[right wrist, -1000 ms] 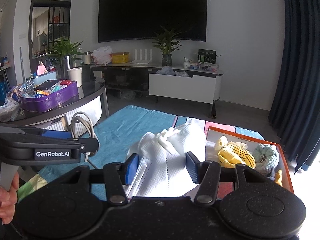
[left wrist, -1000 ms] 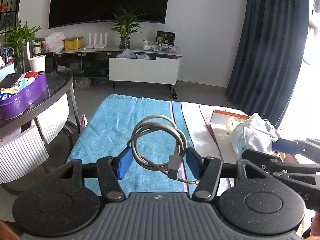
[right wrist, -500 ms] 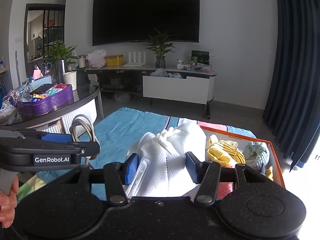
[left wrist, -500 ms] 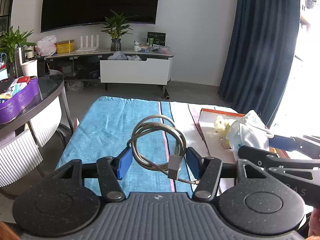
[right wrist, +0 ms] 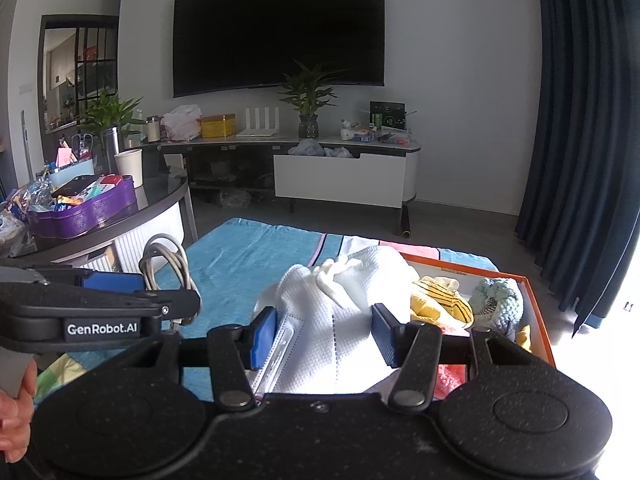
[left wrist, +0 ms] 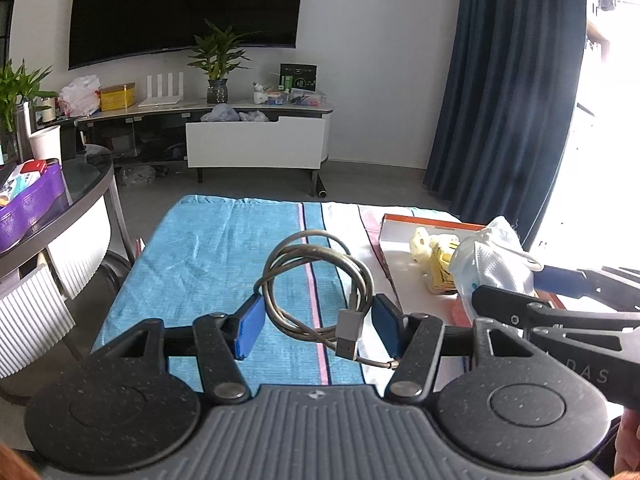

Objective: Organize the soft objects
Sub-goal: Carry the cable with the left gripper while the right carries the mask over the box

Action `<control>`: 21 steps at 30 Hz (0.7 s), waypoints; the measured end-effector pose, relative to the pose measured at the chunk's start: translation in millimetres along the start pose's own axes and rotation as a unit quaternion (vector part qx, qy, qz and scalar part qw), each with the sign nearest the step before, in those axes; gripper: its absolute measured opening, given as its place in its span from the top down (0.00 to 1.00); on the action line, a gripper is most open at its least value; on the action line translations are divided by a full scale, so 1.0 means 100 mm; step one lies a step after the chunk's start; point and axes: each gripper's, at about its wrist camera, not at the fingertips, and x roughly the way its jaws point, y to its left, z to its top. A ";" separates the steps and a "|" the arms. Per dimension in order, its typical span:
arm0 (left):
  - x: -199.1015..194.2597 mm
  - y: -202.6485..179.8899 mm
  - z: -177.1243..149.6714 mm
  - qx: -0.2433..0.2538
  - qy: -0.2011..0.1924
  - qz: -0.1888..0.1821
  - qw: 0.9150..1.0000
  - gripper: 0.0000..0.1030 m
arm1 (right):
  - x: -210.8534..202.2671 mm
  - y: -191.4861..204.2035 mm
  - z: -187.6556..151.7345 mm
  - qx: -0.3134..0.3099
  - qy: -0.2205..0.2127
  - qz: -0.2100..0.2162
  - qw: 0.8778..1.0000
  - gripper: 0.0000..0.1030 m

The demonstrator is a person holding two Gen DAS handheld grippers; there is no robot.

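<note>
My left wrist camera sits low behind its own fingers, looking straight down the blue cloth (left wrist: 224,248) toward the TV wall, my right gripper (left wrist: 556,292) poking in from the right edge. My right wrist camera rides beside it, facing the same way, close over the orange tray (right wrist: 536,312) at the cloth's right side, my left gripper (right wrist: 120,300) crossing its left edge. Both views share the cloth, the tray, the TV (right wrist: 280,28) and the white cabinet (left wrist: 256,144).
</note>
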 end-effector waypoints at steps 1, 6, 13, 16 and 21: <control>0.00 -0.02 0.00 0.001 0.000 -0.002 1.000 0.42 | -0.01 -0.01 -0.01 0.001 0.000 -0.002 1.000 0.39; 0.02 -0.06 0.00 0.005 0.000 -0.009 1.000 0.42 | -0.05 -0.08 -0.03 0.005 -0.001 -0.009 1.000 0.39; 0.03 -0.15 -0.01 0.014 -0.002 -0.022 1.000 0.42 | -0.10 -0.17 -0.06 0.012 -0.001 -0.017 1.000 0.39; 0.05 -0.18 -0.02 0.017 -0.002 -0.026 1.000 0.42 | -0.13 -0.20 -0.06 0.015 -0.002 -0.022 1.000 0.39; 0.07 -0.21 -0.02 0.020 0.000 -0.034 0.999 0.42 | -0.16 -0.26 -0.08 0.019 -0.002 -0.028 0.999 0.39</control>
